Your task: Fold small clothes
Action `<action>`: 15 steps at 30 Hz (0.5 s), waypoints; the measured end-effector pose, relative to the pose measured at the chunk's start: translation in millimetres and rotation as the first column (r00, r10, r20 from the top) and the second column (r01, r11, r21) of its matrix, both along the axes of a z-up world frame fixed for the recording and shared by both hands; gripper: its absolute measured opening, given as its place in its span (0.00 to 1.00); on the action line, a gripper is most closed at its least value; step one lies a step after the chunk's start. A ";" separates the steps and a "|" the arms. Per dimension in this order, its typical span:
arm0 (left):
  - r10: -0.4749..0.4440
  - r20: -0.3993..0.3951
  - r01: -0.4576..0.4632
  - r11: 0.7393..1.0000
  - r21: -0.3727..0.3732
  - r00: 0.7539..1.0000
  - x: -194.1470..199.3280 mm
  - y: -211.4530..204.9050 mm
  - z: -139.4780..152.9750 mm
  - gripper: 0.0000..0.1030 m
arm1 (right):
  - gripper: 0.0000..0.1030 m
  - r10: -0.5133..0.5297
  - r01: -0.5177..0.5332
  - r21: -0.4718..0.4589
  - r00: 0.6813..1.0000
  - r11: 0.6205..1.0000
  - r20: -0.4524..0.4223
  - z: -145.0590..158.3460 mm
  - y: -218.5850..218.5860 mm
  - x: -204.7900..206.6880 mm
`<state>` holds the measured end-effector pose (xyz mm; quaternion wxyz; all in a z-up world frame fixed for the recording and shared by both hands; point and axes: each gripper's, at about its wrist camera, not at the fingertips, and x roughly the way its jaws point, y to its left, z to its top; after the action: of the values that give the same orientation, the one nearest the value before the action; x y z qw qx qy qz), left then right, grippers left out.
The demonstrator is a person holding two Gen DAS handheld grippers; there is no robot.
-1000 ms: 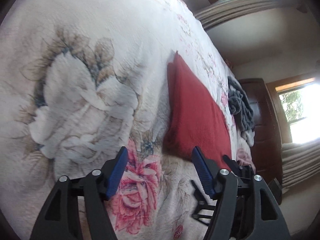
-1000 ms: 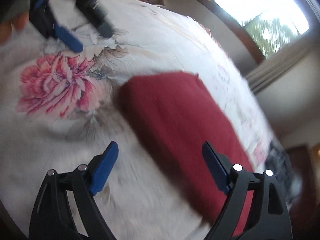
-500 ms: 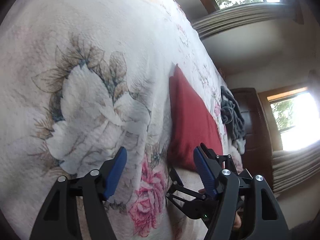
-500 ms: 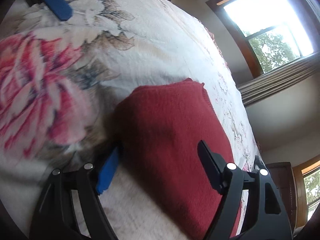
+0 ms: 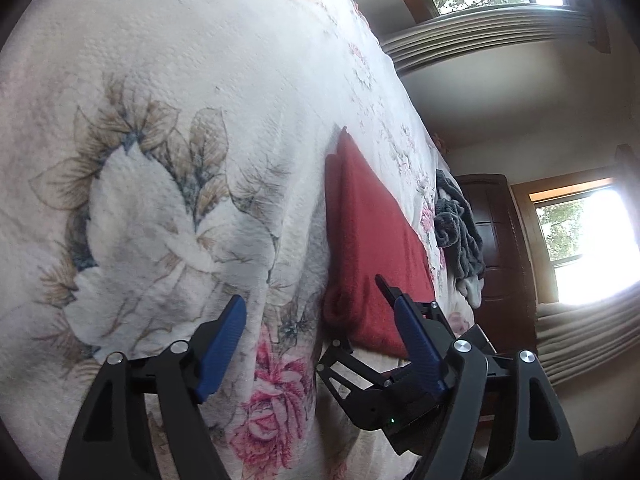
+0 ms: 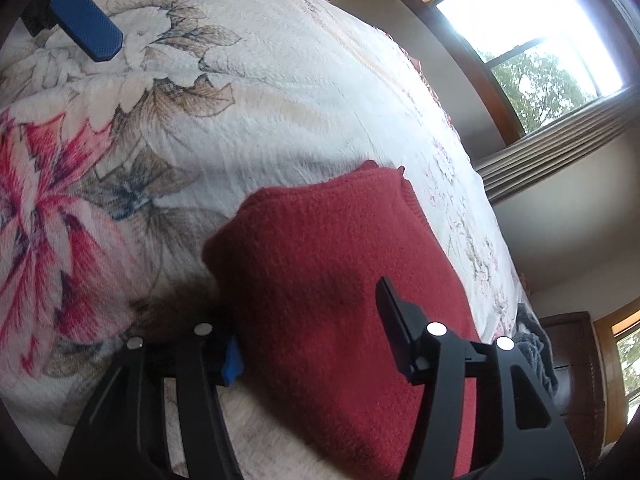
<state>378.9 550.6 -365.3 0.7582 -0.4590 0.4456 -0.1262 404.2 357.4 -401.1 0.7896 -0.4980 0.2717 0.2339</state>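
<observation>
No brand, label or lettering is showing anywhere in either view. Farthest left, the floral bedspread (image 5: pixel 168 92) is lying across the bed: a white, finely textured quilted cover printed with one large pale flower with tan leaves and one pink rose nearer the camera. The left gripper (image 5: pixel 320 334) is hovering just above it with its two blue ribbed pads spread wide, gripping nothing. To its right, one folded red garment (image 5: pixel 372 248) is resting flat on the bedspread, a fuzzy knit in a rough rectangle with a rounded thick fold at the near edge. The right gripper (image 6: pixel 310 338) is sitting low at that near edge with its jaws apart (the left blue pad is tucked beside the garment's side, the right finger is over the knit top); whether either is pressing the cloth cannot be told. Further right, one crumpled grey cloth pile (image 5: pixel 458 228) is lying near the bed's far edge, before a dark wooden cabinet (image 5: pixel 504 240). Two windows are showing.
</observation>
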 end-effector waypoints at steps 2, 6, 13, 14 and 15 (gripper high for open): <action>0.001 0.002 -0.001 1.000 -0.005 1.000 1.9 2.5 -0.5 0.75 | 0.51 -0.012 0.012 0.018 1.000 1.000 -0.009 1.3 0.0 8.7; 0.004 -0.005 -0.004 1.000 -0.023 1.000 6.7 6.6 -2.9 0.75 | 0.43 -0.029 0.031 0.052 0.999 0.998 -0.039 1.3 0.2 18.4; -0.013 -0.005 0.013 0.998 -0.053 1.000 26.5 7.9 -1.1 0.75 | 0.29 -0.054 0.062 0.111 0.996 0.992 -0.076 9.0 -3.1 24.5; -0.021 -0.007 0.020 0.998 -0.063 1.000 31.1 6.8 -1.3 0.75 | 0.28 -0.057 0.067 0.118 0.995 0.991 -0.082 11.1 -4.0 26.5; -0.029 -0.012 0.029 0.997 -0.072 0.999 36.7 5.3 -1.3 0.75 | 0.27 -0.061 0.072 0.127 0.994 0.989 -0.088 14.5 -5.2 29.4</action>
<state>415.6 555.9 -366.6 0.7364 -0.4802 0.4524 -0.1500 433.6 352.2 -386.6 0.8158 -0.4258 0.3050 0.2453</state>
